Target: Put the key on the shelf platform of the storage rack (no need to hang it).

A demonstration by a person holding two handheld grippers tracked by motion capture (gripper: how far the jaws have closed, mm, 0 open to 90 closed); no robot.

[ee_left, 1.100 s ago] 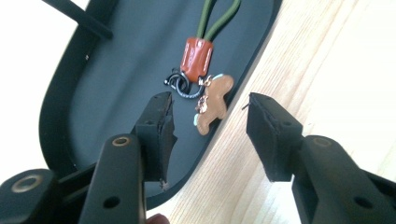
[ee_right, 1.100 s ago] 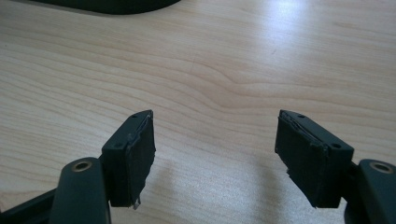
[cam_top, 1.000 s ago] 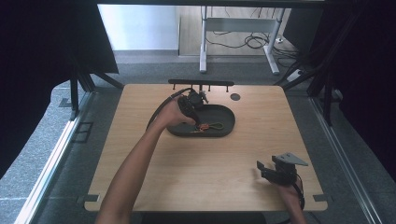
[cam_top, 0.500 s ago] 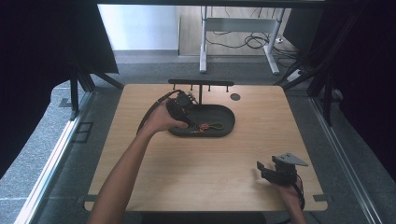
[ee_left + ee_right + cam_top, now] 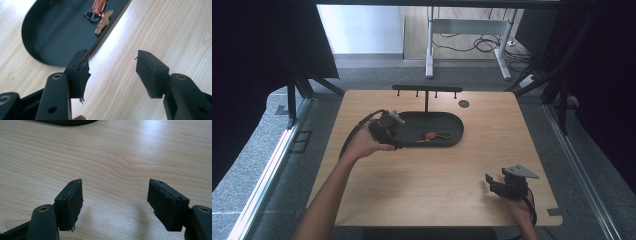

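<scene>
Left gripper [image 5: 112, 72] was held with jaws apart and empty, at near-left end of black tray [image 5: 412, 127]. Keyring with brown strap [image 5: 434, 135] was seen lying inside tray, apart from jaws. Right gripper [image 5: 496, 184] was parked agape at table [image 5: 452, 175] near edge. Step judged: reach for keyring. Next move judged needed: jaws brought over strap, lowered, closed.

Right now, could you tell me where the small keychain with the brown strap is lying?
In the high view the keychain lies inside the black oval tray, right of its middle, below the hook rack. The left hand-held gripper is at the tray's left end.
</scene>
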